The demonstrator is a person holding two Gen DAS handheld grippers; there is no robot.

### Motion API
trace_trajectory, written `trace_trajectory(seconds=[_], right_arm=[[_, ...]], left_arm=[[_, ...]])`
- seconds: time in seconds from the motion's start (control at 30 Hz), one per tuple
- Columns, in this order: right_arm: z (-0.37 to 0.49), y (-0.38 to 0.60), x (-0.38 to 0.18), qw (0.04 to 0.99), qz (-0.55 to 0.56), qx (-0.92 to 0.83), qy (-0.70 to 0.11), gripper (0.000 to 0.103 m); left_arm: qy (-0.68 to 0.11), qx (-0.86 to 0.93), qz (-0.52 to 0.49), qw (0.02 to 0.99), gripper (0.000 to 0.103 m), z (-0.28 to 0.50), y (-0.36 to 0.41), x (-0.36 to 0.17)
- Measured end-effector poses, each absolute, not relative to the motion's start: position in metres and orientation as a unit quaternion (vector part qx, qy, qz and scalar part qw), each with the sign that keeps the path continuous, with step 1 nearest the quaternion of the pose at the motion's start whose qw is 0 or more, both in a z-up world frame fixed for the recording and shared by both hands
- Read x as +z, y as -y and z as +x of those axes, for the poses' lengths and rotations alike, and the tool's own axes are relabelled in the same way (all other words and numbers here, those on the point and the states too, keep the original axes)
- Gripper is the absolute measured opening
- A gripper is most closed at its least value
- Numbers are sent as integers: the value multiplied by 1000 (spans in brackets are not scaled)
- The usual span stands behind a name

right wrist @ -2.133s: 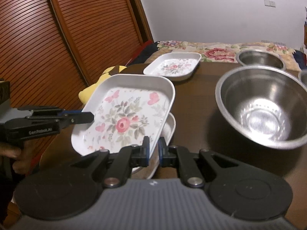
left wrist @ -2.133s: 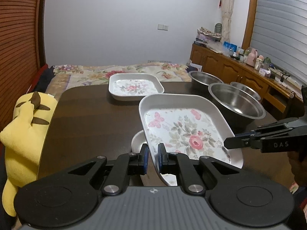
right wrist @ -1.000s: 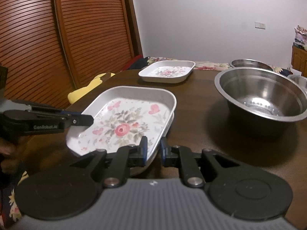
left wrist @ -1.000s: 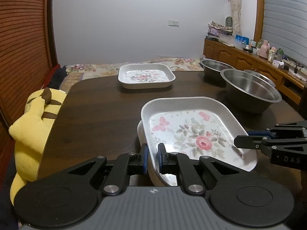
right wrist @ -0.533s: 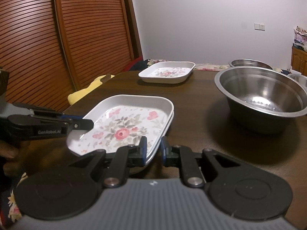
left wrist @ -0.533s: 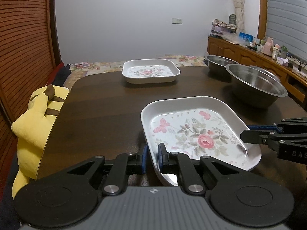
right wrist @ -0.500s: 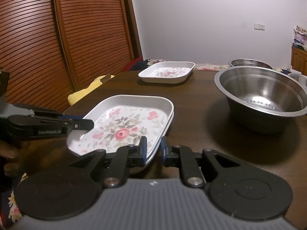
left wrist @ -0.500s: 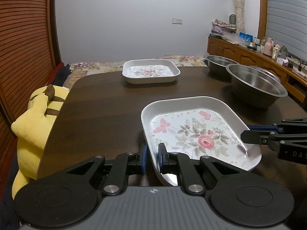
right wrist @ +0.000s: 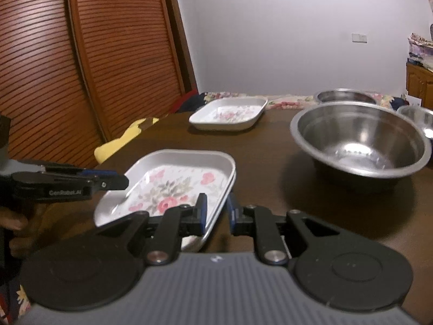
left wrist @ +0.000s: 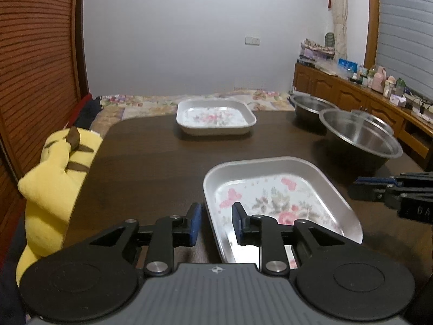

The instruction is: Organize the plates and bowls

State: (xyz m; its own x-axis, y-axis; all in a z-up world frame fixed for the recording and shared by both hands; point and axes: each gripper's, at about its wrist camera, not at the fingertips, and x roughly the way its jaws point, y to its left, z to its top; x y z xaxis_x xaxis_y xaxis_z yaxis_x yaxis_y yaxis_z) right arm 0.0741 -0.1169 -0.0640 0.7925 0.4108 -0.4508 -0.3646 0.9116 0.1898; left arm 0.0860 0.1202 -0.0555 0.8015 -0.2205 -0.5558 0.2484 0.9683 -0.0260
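Both hand-held grippers, left (left wrist: 215,223) and right (right wrist: 216,212), now spread, releasing the floral plate (left wrist: 278,197) stacked at the surface's (left wrist: 151,168) near edge.

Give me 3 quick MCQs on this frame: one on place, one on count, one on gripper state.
1. Where is the yellow plush toy?
A. in a bowl
B. at the table's left edge
C. on the near floral plate

2. How many steel bowls are in view?
A. one
B. three
C. five

3. The left hand-held gripper is:
A. open, straddling the near floral plate rim
B. clamped on a bowl
C. holding the plush

Key: 1 B, it leans against the dark table on the left. 2 B, two more sit behind the big one. 3 A, a gap shows on both sides of the rim.
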Motion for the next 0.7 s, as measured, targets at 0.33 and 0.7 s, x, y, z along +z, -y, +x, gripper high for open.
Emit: trace_trajectory(seconds=[0.33, 0.7], right_arm=[[103, 139, -12, 953, 17, 208, -219, 18], [168, 136, 28, 943, 4, 232, -236, 21]], left_arm=[[-272, -123, 42, 954, 31, 121, -121, -33], [-261, -128, 42, 956, 33, 190, -117, 3]])
